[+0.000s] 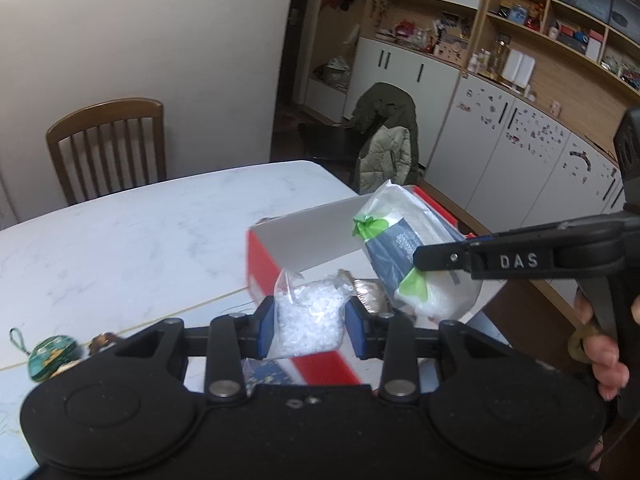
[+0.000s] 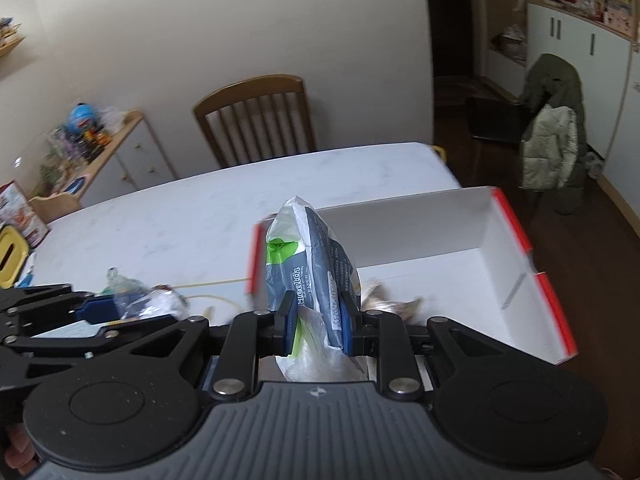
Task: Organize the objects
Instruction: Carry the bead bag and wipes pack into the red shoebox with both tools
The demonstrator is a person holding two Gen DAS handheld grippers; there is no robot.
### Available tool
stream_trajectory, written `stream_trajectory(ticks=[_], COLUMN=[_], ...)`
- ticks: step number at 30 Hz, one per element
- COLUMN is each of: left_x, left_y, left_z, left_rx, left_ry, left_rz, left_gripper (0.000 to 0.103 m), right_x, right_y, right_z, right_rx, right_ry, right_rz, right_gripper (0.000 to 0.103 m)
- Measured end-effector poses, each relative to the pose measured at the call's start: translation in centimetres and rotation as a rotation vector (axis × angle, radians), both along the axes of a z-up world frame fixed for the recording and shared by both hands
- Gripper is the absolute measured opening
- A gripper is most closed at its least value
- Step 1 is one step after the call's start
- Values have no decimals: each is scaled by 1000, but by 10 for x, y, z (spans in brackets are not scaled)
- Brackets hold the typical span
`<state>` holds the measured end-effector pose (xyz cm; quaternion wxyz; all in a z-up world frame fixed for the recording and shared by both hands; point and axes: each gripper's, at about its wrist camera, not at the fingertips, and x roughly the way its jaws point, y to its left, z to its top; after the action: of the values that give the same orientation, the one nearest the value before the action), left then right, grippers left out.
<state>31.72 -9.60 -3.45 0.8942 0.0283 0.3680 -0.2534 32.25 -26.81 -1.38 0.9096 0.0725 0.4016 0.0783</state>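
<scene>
My left gripper [image 1: 309, 330] is shut on a clear bag of white beads [image 1: 310, 322] and holds it above the near edge of the red box with a white inside [image 1: 308, 244]. My right gripper [image 2: 318, 330] is shut on a grey, green and white tissue pack [image 2: 310, 268] and holds it upright over the box's left end [image 2: 436, 240]. In the left wrist view the tissue pack [image 1: 404, 256] hangs from the right gripper's fingers [image 1: 444, 260] over the box. The left gripper [image 2: 100, 308] with its bag [image 2: 148, 304] also shows in the right wrist view.
The white marble table [image 1: 132, 232] carries a green ornament [image 1: 50, 356] at its near left edge. A crumpled foil wrapper [image 1: 370, 294] lies in the box. A wooden chair [image 1: 108, 144] stands behind the table. A chair with a green jacket [image 1: 386, 136] stands to the right.
</scene>
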Motion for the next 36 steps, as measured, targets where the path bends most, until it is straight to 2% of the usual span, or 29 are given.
stream_trajectory(ticks=[3,8,15,20,27,32,36], left_x=[5,17,29,38,53,67,76], left_y=[-18,-49,-90,-114,-129,-133,-139], left_z=[-5,-22,-42,-64,-85,-100,-112], left_rx=[9,32,91,174,215,252,287], left_ry=[9,71,115,147,216,277,317], left_rz=[-22,-41,-86,-102,-87,-63,-59], left_gripper=[35,35,35,35,35,35,35], right_x=[7,21,45,64,82,85,88], right_y=[-19,-53,-82,-84,-82,-69,-66], right_z=[-5,-19,-46,-64,-86,-103,-110], right_rx=[-13,-27,-73,-119,-158,-233,-231], right_ry=[-1,8,55,80,115,125,143], right_rz=[-34,-93,-121,-105,-95,-33,-22], right_gripper=[21,21,21,21,21,21,21])
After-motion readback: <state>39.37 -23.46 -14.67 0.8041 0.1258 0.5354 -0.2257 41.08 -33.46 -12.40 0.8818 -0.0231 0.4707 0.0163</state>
